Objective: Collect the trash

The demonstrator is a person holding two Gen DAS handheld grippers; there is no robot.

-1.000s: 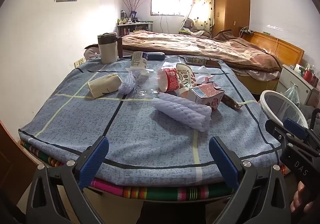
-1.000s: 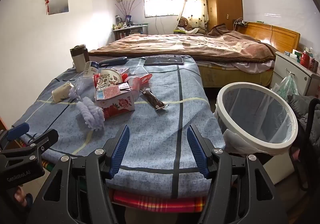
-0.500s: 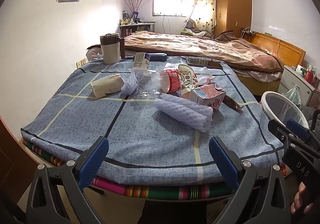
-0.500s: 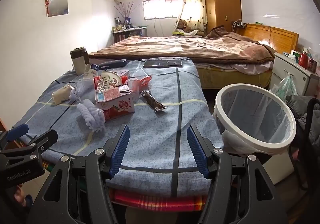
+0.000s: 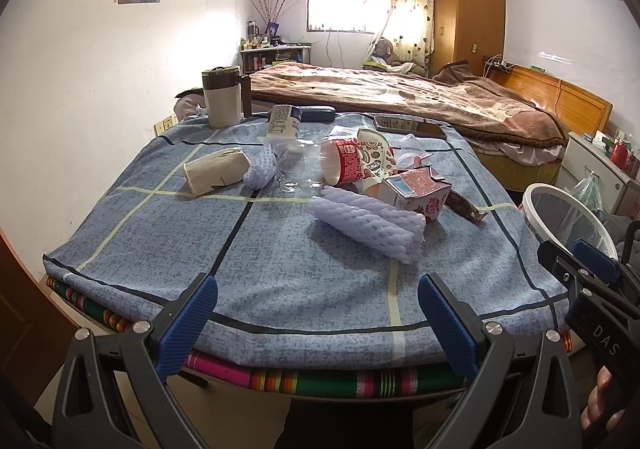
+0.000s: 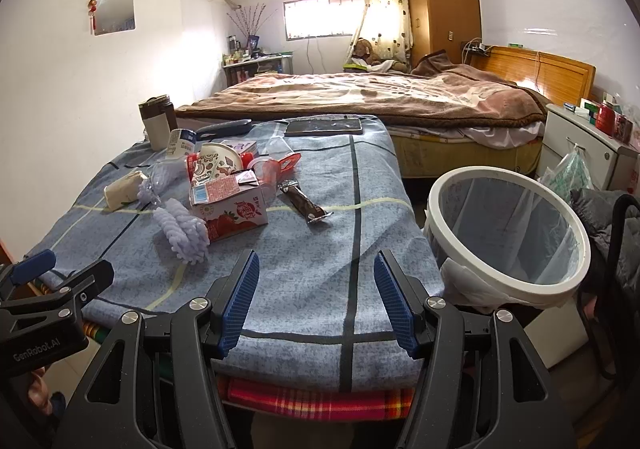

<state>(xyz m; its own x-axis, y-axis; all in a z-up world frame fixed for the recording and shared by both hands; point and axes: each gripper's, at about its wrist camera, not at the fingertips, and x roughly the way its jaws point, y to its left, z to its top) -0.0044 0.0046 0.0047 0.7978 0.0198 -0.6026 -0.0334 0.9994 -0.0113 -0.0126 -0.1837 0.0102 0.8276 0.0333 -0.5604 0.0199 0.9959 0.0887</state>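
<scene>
Both cams have drifted back a bit vs 1 s ago; trash pile hasn't shifted. Left gripper (image 5: 318, 319) spread wide, nothing between pads, hovering at near edge of table (image 5: 280, 289). Right gripper (image 6: 316, 299) also spread, empty, at near edge, right of the left one.

Trash clustered mid-table, left of centre:
- purple foam net (image 5: 368, 223): lying flat, long axis diagonal, far-left to near-right, nearest item to left gripper.
- strawberry carton (image 6: 232, 209): on its side, touching the foam net's right end, opened spout on the far side.
- brown wrapper (image 6: 304, 203): flat, long axis far-left to near-right, just right of carton.
- red cup (image 5: 344, 165) + patterned paper cup (image 5: 374, 161): tipped over, behind carton.
- beige packet (image 5: 216, 171): far left, long axis roughly left-right.

White bin (image 6: 508, 233) w/ clear liner stands off table's right side, mouth tilted toward cam.
</scene>
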